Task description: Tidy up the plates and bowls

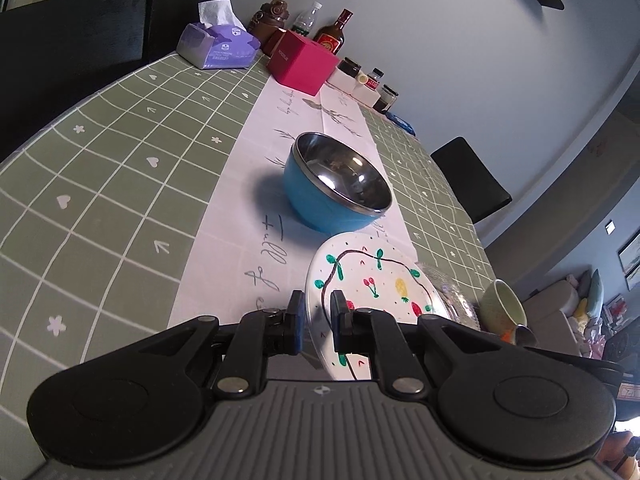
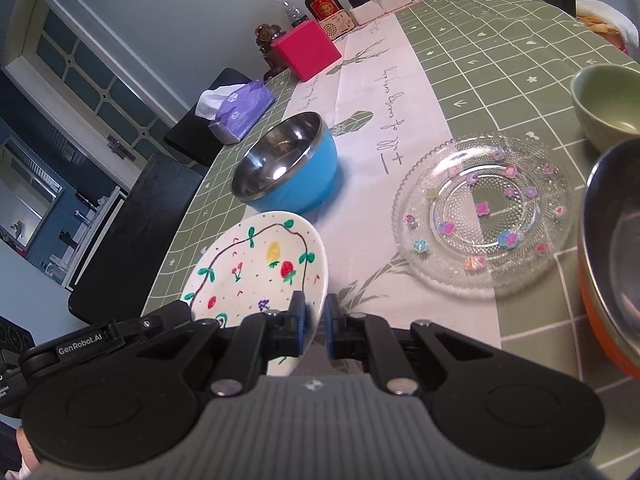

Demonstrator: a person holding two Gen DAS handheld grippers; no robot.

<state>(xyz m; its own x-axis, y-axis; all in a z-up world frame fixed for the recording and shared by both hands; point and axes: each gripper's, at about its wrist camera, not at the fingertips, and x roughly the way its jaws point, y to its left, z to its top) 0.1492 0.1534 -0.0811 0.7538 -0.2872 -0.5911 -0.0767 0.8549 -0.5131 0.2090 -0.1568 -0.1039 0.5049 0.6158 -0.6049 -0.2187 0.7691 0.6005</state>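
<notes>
Clamping the same painted plate (image 1: 380, 280) from two sides, both tools have their blue pads pressed on its rim. The left hand-held gripper (image 1: 316, 312) is nearly closed on the plate's near edge, one finger under the rim and the other on top of the painted face, so the plate stands tilted between the fingers and reaches away toward the blue bowl (image 1: 336, 184). The right hand-held gripper (image 2: 316, 320) is pinched narrow on the opposite rim of the plate, seen here as a white disc with a dark wavy line, green leaves, cherries, a strawberry and a yellow fruit, lying to the left of and beyond its fingers. In the right wrist view the body of the left tool shows at the plate's lower left edge. The plate appears lifted off the bench (image 1: 120, 160), though its far underside is hidden.

Just past the plate, the blue bowl with a shiny steel lining sits upright on the white runner (image 1: 236, 184) that crosses the green checked cloth. To the right of the right tool, a clear glass plate (image 2: 484, 216) with small coloured flowers lies flat, half on the runner and half on the cloth. Beyond it stands a pale green bowl (image 2: 604, 108), and an orange bowl (image 2: 608, 264) with a steel lining fills the right edge. At the far end are a pink box (image 2: 308, 50), a purple tissue pack (image 2: 244, 112), bottles and jars.
</notes>
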